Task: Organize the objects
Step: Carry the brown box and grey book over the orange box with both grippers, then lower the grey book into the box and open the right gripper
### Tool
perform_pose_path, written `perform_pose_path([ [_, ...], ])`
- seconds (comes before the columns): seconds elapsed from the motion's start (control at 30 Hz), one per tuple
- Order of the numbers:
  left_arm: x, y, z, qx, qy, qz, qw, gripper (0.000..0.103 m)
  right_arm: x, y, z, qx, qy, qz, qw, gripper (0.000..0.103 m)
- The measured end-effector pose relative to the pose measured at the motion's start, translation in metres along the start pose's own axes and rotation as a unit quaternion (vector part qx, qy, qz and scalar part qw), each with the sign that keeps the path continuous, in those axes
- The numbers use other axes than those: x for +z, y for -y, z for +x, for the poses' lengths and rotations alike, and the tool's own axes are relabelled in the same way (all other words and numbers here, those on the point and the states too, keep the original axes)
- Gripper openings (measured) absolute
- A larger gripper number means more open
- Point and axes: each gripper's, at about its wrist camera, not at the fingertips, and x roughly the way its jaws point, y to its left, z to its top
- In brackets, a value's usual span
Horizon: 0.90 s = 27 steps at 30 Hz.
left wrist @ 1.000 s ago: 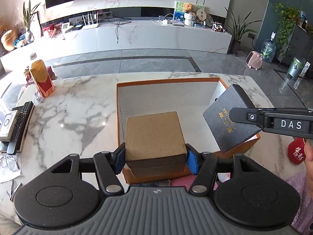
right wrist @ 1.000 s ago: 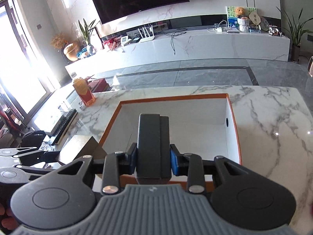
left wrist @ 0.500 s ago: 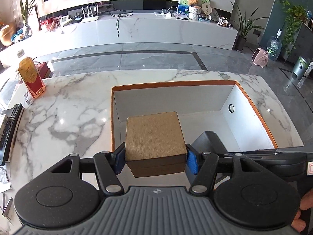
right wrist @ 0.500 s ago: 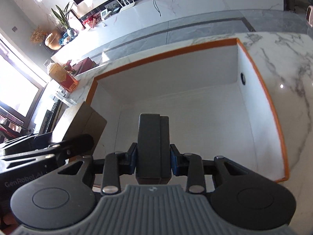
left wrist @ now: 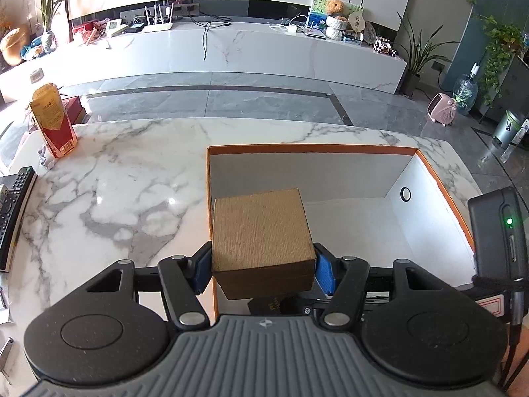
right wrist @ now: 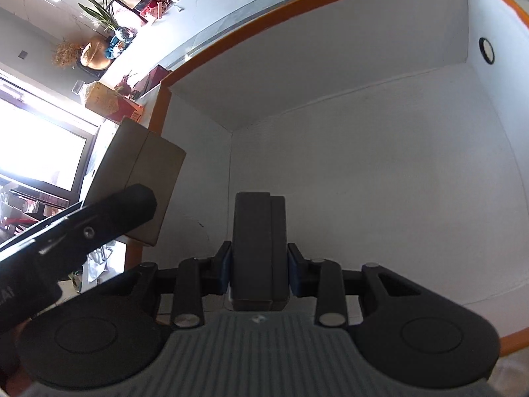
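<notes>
My left gripper (left wrist: 263, 269) is shut on a brown cardboard box (left wrist: 261, 231), held above the near left corner of a large orange-rimmed storage box (left wrist: 310, 148) with a white inside. My right gripper (right wrist: 258, 273) is shut on a thin dark grey booklet (right wrist: 258, 244), held upright and low inside the storage box (right wrist: 380, 172). The brown box also shows at the left in the right wrist view (right wrist: 145, 172), with the left gripper's body in front of it. The right gripper's body shows at the right edge of the left wrist view (left wrist: 499, 238).
The storage box stands on a white marble table (left wrist: 125, 192). A red and yellow carton (left wrist: 53, 120) stands at the table's far left. A black remote (left wrist: 15, 205) lies at the left edge. The storage box wall has a round hole (left wrist: 405, 194).
My right gripper has gone down into the storage box with the booklet and tilted steeply downward. My left gripper has shifted left with the brown box, now over the storage box's left wall.
</notes>
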Motion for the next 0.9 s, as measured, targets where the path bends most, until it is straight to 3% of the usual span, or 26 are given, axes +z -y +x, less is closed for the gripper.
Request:
perform_pose_path([
  [0.13, 0.001, -0.003, 0.002, -0.002, -0.003, 0.001, 1.0, 0.07, -0.005, -0.008, 0.016, 0.006, -0.028, -0.019, 0.999, 0.038],
  [0.37, 0.001, -0.003, 0.008, -0.012, -0.004, 0.01, 0.9999, 0.071, -0.006, -0.025, 0.012, -0.103, -0.018, -0.117, 0.988, 0.059],
  [0.5, 0.002, -0.001, 0.012, -0.017, -0.005, 0.016, 0.9997, 0.07, -0.007, -0.028, 0.015, -0.115, -0.026, -0.131, 0.984, 0.064],
  [0.57, 0.002, -0.002, 0.013, -0.02, -0.006, 0.016, 0.9996, 0.07, -0.005, -0.026, 0.019, -0.114, -0.033, -0.13, 0.984, 0.063],
  [0.63, 0.003, -0.003, 0.014, -0.024, -0.007, 0.015, 0.9996, 0.07, -0.005, -0.026, 0.02, -0.107, -0.035, -0.128, 0.985, 0.047],
  [0.7, 0.003, -0.004, 0.014, -0.028, -0.008, 0.013, 0.9995, 0.07, -0.004, -0.027, 0.022, -0.09, -0.043, -0.122, 0.987, 0.041],
  [0.9, 0.004, -0.007, 0.016, -0.03, -0.011, 0.011, 0.9994, 0.07, -0.004, -0.031, 0.027, -0.064, -0.047, -0.112, 0.99, 0.032],
])
